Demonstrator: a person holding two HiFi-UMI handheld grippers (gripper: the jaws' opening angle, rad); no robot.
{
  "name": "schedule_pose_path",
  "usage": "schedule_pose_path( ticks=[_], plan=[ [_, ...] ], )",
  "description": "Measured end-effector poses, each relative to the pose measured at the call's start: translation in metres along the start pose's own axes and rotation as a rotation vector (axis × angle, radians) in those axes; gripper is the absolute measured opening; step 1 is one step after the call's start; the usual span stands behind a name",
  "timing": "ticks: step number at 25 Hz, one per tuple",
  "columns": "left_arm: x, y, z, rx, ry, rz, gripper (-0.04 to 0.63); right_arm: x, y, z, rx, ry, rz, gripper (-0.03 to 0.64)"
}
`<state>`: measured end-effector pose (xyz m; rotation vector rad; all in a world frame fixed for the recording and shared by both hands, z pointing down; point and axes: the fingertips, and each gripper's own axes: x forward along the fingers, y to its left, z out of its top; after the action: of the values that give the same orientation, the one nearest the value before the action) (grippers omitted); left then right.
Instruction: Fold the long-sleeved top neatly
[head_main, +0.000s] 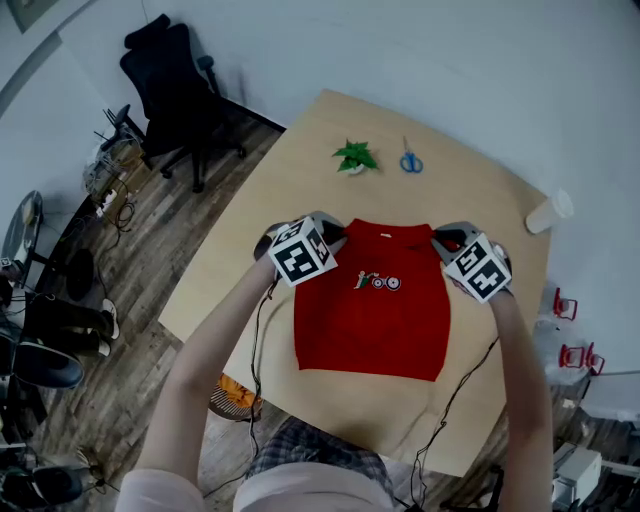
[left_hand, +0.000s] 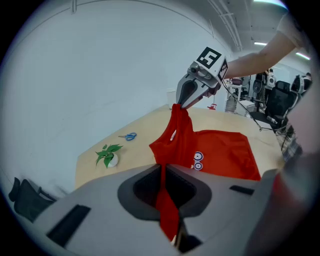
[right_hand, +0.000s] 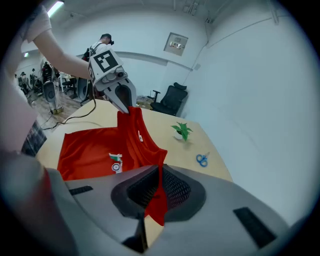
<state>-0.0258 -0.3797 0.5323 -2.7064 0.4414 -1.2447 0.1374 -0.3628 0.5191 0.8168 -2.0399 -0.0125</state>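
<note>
A red long-sleeved top (head_main: 375, 315) with a small printed motif on the chest lies on the wooden table (head_main: 300, 170), sleeves tucked out of sight. My left gripper (head_main: 335, 232) is shut on its left shoulder, and my right gripper (head_main: 445, 240) is shut on the right shoulder. Both shoulders are raised off the table while the hem rests on the wood. In the left gripper view a strip of the red top (left_hand: 220, 155) runs between the left gripper (left_hand: 165, 200) jaws. The right gripper view shows the same top (right_hand: 90, 150) pinched in the right gripper (right_hand: 157, 197).
A small green plant (head_main: 355, 157) and blue scissors (head_main: 411, 161) sit on the far part of the table. A white cup (head_main: 550, 212) stands at the right edge. A black office chair (head_main: 170, 75) is on the floor at far left.
</note>
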Motion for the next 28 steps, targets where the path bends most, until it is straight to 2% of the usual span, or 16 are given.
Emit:
schedule_pose_path(
  ticks=[9,16,28],
  plan=[
    [-0.044,-0.096,-0.010,0.045,-0.011,-0.096,0.020,-0.050,0.093,-0.016,-0.089,0.014,0.116,0.032],
    [-0.064,-0.163,-0.030,0.080,0.015,-0.159,0.020,-0.070,0.162,-0.038,-0.142,0.038,0.208,0.032],
    [-0.061,-0.251,-0.071,0.090,0.064,-0.265,0.020,-0.069,0.257,-0.083,-0.224,0.110,0.382,0.032]
  ],
)
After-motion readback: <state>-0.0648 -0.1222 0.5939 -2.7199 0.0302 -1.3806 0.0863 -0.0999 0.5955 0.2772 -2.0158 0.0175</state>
